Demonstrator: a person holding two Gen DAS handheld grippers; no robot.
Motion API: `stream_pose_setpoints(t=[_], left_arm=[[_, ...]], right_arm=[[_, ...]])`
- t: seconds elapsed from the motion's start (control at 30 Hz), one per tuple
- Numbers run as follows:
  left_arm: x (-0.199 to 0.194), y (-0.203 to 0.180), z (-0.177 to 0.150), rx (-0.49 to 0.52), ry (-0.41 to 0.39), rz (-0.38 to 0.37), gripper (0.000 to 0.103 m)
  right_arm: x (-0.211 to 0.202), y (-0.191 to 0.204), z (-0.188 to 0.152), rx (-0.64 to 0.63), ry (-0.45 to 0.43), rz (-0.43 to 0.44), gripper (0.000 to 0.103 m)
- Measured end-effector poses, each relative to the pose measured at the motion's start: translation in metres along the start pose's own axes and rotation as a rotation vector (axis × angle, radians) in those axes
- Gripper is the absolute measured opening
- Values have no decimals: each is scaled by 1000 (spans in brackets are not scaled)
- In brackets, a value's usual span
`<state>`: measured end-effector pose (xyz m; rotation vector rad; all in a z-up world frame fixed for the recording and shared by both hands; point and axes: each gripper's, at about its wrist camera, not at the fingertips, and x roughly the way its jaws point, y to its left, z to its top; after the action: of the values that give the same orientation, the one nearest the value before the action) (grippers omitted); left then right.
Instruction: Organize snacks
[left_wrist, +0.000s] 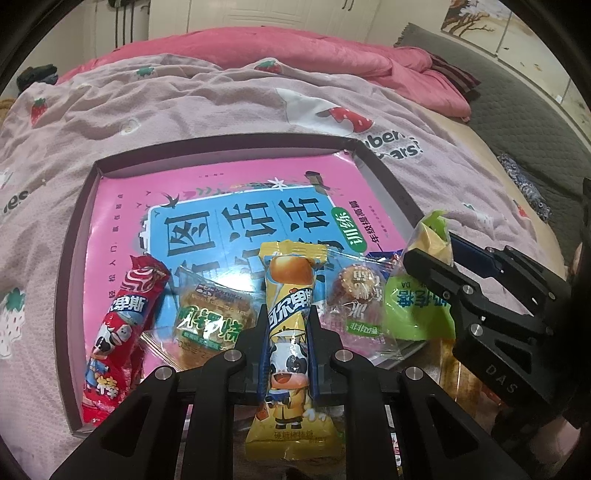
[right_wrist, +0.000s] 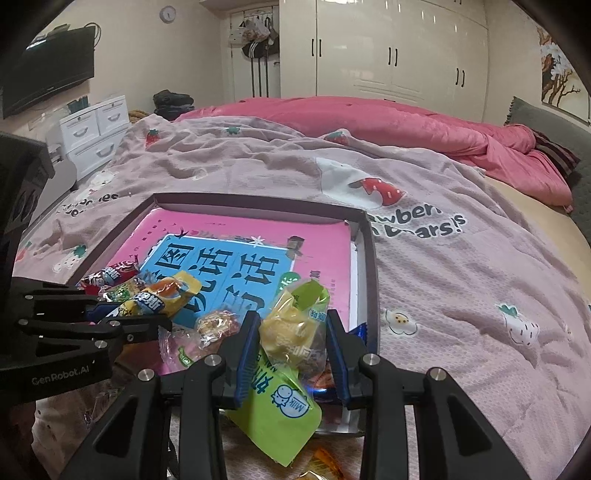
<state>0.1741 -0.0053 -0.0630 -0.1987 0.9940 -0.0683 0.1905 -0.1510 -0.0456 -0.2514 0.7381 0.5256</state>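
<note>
Snacks | yellow lollipop packet (left_wrist: 289, 347) being clamped by left gripper (left_wrist: 288, 328), green pastry packet (right_wrist: 291, 354) by right gripper (right_wrist: 291, 345), both hovering over box (left_wrist: 229, 146) | handling: light, crinkly, slippery film; pinching mid-body, gently.

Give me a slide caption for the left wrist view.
Left claw shut on a yellow lollipop packet over the shallow box, beside the red lollipop packet.

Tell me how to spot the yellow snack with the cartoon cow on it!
Find the shallow dark-rimmed box on the pale pink strawberry-print blanket; a pink and blue book lies inside. Along the book's near edge sits a row of snacks. The long yellow plastic packet is in the middle, clamped in the left hand-held gripper, the only one showing a cow in a yellow coat.
</note>
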Motion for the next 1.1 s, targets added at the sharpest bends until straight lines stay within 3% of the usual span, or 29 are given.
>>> stream_pose_setpoints(t=[0.47,1.1], left_arm=[[-3,7,2,-21,-12,18,16],[-3,7,2,-19,-12,18,16]], right_arm=[[8,8,-1,-28,10,31,36],[14,-3,-3,47,29,75,38]])
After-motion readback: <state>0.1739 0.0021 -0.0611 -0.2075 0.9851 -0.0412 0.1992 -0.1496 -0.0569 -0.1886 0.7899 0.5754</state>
